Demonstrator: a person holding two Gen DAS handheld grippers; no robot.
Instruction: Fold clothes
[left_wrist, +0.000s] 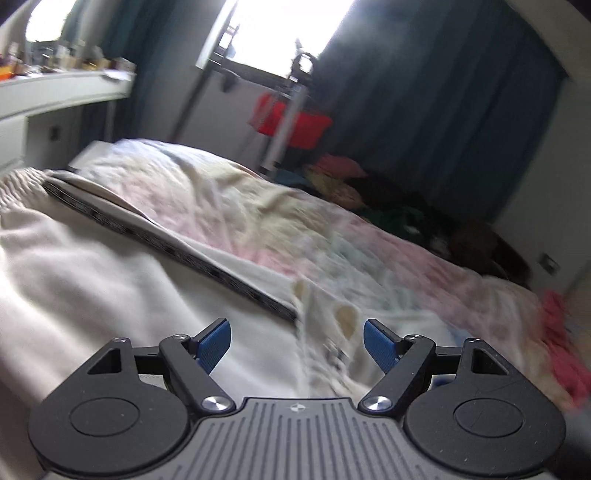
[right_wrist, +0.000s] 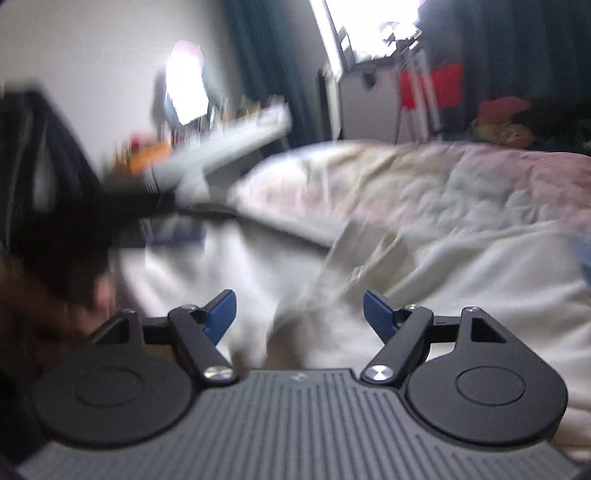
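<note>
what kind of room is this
Most likely a bedroom: a bed with a rumpled quilt, dark curtains by a bright window, and a cluttered dresser along the wall.

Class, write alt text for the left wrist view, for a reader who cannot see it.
The left gripper, jaws open and empty, hovers over a cream garment spread on a bed. Beyond it lie a dark-edged flat object and a rumpled pastel quilt, with a bright window and dark curtains behind.
</note>
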